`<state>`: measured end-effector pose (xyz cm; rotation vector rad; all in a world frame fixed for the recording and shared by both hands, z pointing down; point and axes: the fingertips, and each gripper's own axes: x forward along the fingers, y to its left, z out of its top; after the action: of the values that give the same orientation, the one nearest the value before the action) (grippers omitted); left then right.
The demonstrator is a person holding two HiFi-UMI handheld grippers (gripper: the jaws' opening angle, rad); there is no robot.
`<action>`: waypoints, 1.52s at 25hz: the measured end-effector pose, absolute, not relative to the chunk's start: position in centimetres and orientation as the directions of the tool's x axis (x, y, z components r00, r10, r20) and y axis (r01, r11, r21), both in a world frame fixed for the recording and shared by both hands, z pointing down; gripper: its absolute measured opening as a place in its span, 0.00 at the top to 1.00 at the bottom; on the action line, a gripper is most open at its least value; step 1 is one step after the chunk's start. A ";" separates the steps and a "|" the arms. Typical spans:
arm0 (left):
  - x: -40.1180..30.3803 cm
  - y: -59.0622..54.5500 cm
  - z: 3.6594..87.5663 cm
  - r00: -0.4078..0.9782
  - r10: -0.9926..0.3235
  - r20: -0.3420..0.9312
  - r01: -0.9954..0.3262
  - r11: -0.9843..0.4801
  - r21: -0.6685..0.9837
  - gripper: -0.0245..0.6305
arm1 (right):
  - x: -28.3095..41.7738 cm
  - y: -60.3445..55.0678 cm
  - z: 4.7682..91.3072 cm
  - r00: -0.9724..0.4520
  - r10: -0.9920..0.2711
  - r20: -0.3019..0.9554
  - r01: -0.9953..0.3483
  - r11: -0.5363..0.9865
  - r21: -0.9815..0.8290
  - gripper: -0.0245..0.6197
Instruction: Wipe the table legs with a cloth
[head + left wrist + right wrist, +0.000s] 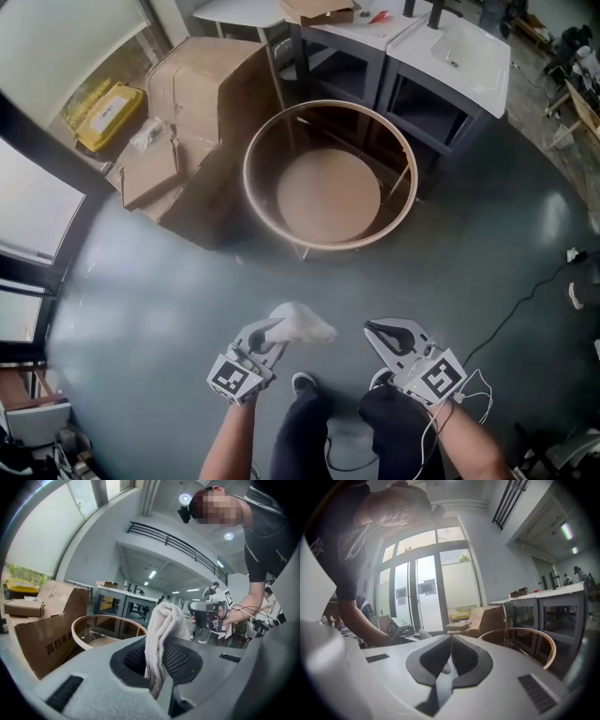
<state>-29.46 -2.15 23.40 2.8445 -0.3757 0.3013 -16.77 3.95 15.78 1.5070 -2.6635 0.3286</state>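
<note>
- White fluffy cloth [298, 322] hangs clenched in the left tool [270, 333], above the grey floor [169, 291].
- Right tool [380, 330] is pressed closed, empty.
- Round wood-rimmed glass table [328, 246] stands beyond both.

Wkshop/lab, cardboard boxes [202, 89], workbenches [450, 56]

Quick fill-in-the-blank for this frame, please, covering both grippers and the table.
The left gripper is shut on a white ____.
The right gripper is shut, holding ____.
The table has a ____ rim.
In the head view, cardboard boxes stand on the table's ____ side.
Missing: cloth; nothing; round; left.
</note>
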 end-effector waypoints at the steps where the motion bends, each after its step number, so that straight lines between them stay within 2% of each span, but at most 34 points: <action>1: -29.0 -3.2 26.1 0.941 -0.239 0.241 -0.291 -0.933 0.213 0.90 | -16.2 3.1 18.4 -0.514 -0.842 0.163 -0.856 0.494 -0.149 0.95; 8: -26.6 -10.8 42.8 0.874 -0.415 0.253 -0.470 -0.855 0.221 0.90 | -14.2 -1.2 36.9 -0.570 -0.805 0.165 -0.820 0.549 -0.161 0.95; 14: -26.0 -17.3 50.9 0.822 -0.508 0.258 -0.557 -0.811 0.180 0.90 | -14.8 -5.1 46.7 -0.633 -0.759 0.150 -0.774 0.618 -0.140 0.95; 20: -25.6 -22.6 53.2 0.788 -0.583 0.197 -0.607 -0.789 0.096 0.90 | -16.2 -7.9 50.7 -0.690 -0.712 0.133 -0.721 0.692 -0.031 0.95; 25: -25.0 -23.8 52.9 0.791 -0.597 0.133 -0.608 -0.792 0.056 0.90 | -16.7 -9.0 52.4 -0.707 -0.700 0.100 -0.699 0.713 0.046 0.95; 31: -24.1 -25.2 53.0 0.778 -0.615 0.125 -0.622 -0.783 0.018 0.90 | -17.2 -10.2 51.6 -0.728 -0.683 0.066 -0.672 0.729 0.129 0.95; 38: -23.9 -26.0 54.7 0.760 -0.640 0.118 -0.648 -0.760 0.053 0.90 | -17.0 -9.8 50.5 -0.732 -0.679 0.053 -0.667 0.730 0.149 0.95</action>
<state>-23.88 -25.98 54.70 2.8617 -1.0492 0.1411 -17.03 -9.84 50.55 1.1026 -2.8245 -0.1829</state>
